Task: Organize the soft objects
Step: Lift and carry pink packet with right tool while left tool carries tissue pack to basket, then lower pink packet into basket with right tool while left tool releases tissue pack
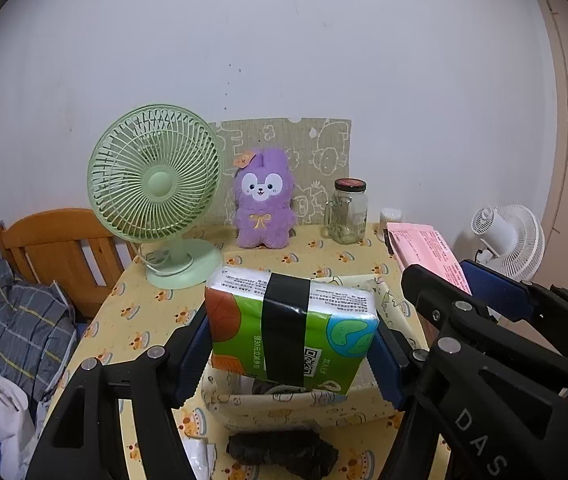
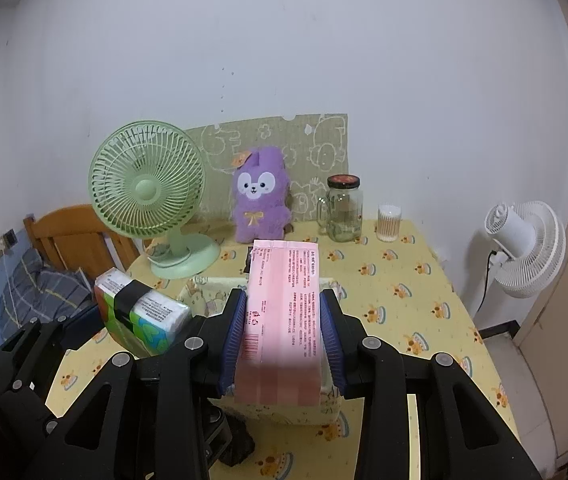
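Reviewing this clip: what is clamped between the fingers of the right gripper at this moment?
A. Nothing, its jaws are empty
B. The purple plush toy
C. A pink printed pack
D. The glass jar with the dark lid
C: in the right wrist view the right gripper has its blue pads pressed on both sides of the pink pack, held above the fabric basket.

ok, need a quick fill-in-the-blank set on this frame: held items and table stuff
The left gripper holds a green tissue pack banded with ____ tape.
The right gripper holds a ____ pack.
The plush toy sits between the glass jar and the green ____.

Answers: black; pink; fan
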`<action>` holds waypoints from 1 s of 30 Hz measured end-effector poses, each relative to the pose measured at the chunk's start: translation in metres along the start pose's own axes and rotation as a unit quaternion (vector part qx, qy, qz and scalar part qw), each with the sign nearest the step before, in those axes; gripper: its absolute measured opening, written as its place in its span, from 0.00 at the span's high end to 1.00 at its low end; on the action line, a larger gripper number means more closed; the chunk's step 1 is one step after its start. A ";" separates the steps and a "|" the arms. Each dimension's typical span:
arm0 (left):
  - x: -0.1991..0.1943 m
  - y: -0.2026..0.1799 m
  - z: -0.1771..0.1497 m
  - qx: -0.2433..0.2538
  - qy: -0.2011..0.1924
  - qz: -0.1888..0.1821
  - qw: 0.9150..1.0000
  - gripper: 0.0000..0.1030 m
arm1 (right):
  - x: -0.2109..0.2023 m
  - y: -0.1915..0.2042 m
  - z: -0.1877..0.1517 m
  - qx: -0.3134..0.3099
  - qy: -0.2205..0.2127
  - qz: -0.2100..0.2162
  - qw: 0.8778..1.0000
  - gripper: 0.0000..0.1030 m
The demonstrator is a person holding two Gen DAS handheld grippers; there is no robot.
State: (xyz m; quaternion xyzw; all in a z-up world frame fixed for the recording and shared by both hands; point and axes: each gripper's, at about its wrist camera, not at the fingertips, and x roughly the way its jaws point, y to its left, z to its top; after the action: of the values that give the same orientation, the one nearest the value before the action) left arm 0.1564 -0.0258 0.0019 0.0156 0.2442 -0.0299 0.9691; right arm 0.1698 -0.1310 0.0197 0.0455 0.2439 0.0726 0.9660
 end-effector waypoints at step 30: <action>0.087 0.010 -0.003 -0.009 0.048 -0.014 0.999 0.29 | 0.086 -0.008 0.002 0.003 0.040 -0.012 0.999 0.61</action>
State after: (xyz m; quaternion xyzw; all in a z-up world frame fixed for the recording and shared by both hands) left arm 0.2326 -0.0201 -0.0418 0.0046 0.2905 -0.0403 0.9560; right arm 0.2469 -0.1252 -0.0197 0.0429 0.2830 0.0621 0.9561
